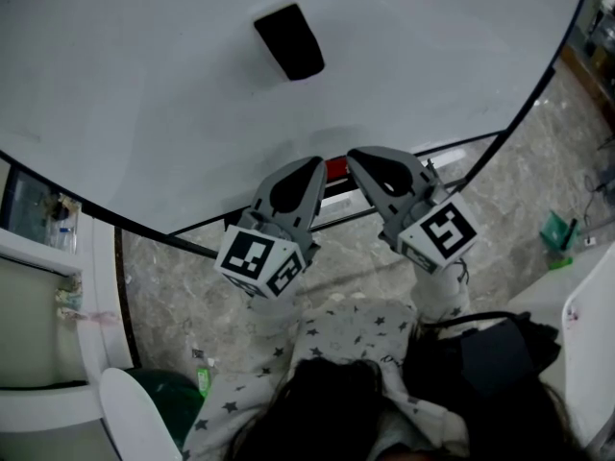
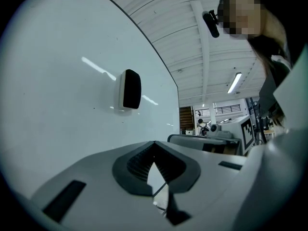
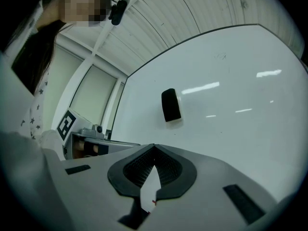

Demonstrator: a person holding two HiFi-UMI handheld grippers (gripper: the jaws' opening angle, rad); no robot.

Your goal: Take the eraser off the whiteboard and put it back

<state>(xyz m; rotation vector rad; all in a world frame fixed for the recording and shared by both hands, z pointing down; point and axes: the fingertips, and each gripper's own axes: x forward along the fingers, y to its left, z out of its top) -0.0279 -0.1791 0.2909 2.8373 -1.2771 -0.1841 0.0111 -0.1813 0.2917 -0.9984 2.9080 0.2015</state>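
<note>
eraser: black block eraser (image 1: pixel 288 41), upper middle of the head view, flat on the whiteboard (image 1: pixel 144 84). Pale pad layer shows against the board in the left gripper view (image 2: pixel 130 89). Centre of frame in the right gripper view (image 3: pixel 171 105).
eraser pose: long axis tilted in the head view, roughly upright in both gripper views. Nothing touches it.
left gripper: (image 1: pixel 312 166) lower centre of the head view, below the eraser and well apart from it. Jaws pressed together at the tips, nothing between them (image 2: pixel 155 142).
right gripper: (image 1: pixel 360 157) just right of the left one, same height. Jaws pressed together, nothing held (image 3: pixel 154 146).
board edge: dark frame runs just past both tips. Small red item (image 1: pixel 336 168) on the ledge between them, can't tell what it is.
stage: eraser on the board, both tools empty. Fits either eraser not taken off or already put back; can't settle which.
handling (judged): light, rigid plastic back, soft felt face. Probably magnetic, so expect a slight pull and sliding on the smooth board. Not fragile.
grip spot (judged): across the two long sides of the black back, mid-length, clear of the felt. Needs the jaws spread wider than the block.
</note>
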